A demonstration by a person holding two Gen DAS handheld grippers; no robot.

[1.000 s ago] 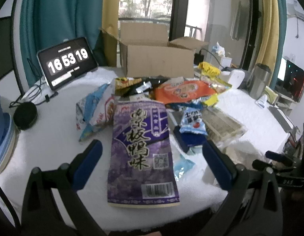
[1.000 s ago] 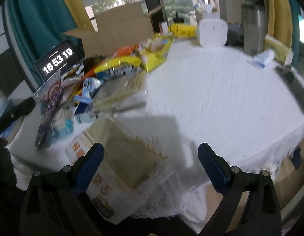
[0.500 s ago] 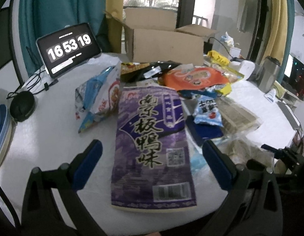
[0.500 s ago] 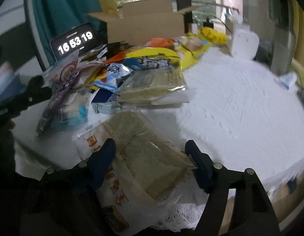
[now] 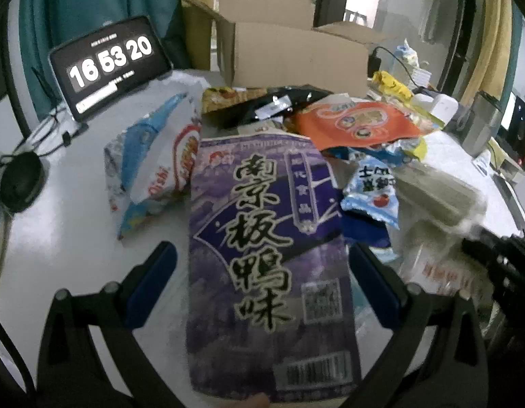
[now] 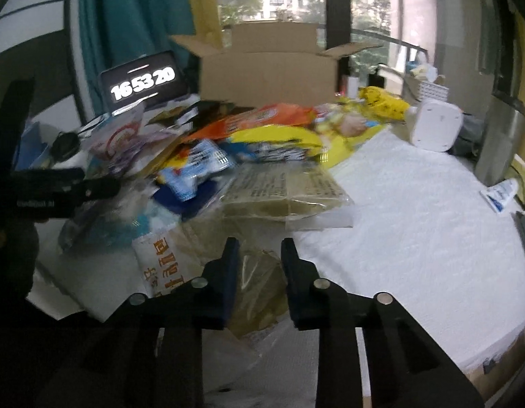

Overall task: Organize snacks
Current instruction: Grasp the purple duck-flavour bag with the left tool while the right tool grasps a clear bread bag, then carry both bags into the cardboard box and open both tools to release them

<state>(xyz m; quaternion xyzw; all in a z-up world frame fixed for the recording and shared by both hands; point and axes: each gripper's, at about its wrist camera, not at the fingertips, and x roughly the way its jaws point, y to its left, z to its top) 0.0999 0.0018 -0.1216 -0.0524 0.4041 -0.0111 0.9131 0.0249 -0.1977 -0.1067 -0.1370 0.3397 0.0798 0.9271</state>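
My left gripper (image 5: pixel 262 272) hangs over the near edge of the table (image 5: pixel 58 244) with its jaws spread wide, one blue pad on either side of the purple snack bag (image 5: pixel 269 255) that lies flat beneath them; neither pad touches it. Just to the left of that bag lies a blue and white chip bag (image 5: pixel 150 173), and beyond it an orange packet (image 5: pixel 361 125) rests on the heap of snacks in front of the open cardboard box (image 5: pixel 289 54). A small light blue packet (image 5: pixel 373 190) sits just to the right of the purple bag. From my right wrist camera I see my right gripper (image 6: pixel 259 258) closing its jaws around a clear packet with a brownish filling (image 6: pixel 259 282) at the near edge of the white tablecloth (image 6: pixel 415 221); the packet sits between the pads, but I cannot tell whether they press on it yet. Behind it lies another clear packet (image 6: pixel 286 190), then yellow bags (image 6: pixel 279 142). A tablet clock (image 6: pixel 143 83) stands to the left of the box.
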